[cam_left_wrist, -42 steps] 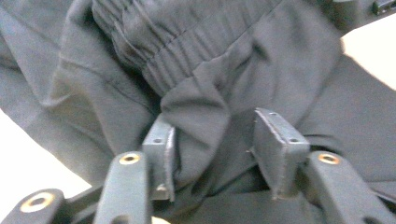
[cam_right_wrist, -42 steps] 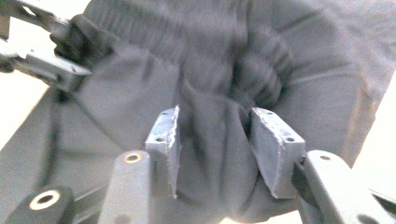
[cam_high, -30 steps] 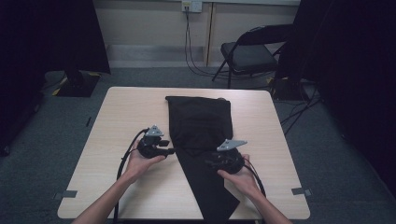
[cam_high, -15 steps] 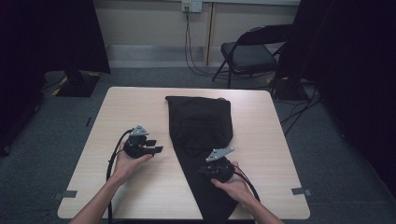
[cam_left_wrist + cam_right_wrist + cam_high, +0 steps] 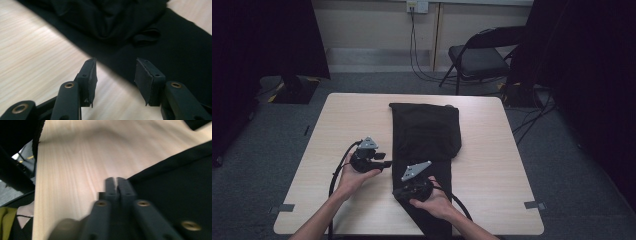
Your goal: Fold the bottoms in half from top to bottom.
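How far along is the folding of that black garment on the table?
Early stage. The black garment lies in a long strip on the table, its far end already doubled over. In hand: the right gripper, jaws just closed, sits at the near end's edge; a pinch isn't clear. The left gripper waits open beside it. The near end remains unfolded.

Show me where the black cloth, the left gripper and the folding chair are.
black cloth [image 5: 427, 132], high view, on its wide folded upper part.
left gripper [image 5: 115, 75], left gripper view, midway between its two fingertips, above the table near the cloth's edge.
folding chair [image 5: 477, 57], high view, on its dark seat.
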`<action>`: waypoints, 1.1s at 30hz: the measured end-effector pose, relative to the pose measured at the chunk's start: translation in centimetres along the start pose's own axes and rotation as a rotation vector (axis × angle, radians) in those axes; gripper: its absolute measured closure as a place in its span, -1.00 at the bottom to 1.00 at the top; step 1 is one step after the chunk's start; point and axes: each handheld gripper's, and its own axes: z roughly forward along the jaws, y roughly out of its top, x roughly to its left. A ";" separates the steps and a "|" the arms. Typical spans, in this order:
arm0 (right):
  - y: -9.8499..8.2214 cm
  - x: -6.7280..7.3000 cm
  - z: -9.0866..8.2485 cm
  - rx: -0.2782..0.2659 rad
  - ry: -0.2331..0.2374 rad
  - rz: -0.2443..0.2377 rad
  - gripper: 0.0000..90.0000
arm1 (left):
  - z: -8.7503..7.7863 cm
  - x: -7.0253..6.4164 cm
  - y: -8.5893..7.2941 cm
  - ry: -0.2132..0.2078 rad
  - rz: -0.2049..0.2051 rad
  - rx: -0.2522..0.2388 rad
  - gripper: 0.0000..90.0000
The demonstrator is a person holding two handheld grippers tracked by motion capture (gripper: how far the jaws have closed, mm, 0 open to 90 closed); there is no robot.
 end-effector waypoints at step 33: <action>-5.8 -6.3 -8.2 0.026 -0.349 0.156 0.41 | 0.3 -8.3 -3.2 -0.134 0.275 0.190 -0.02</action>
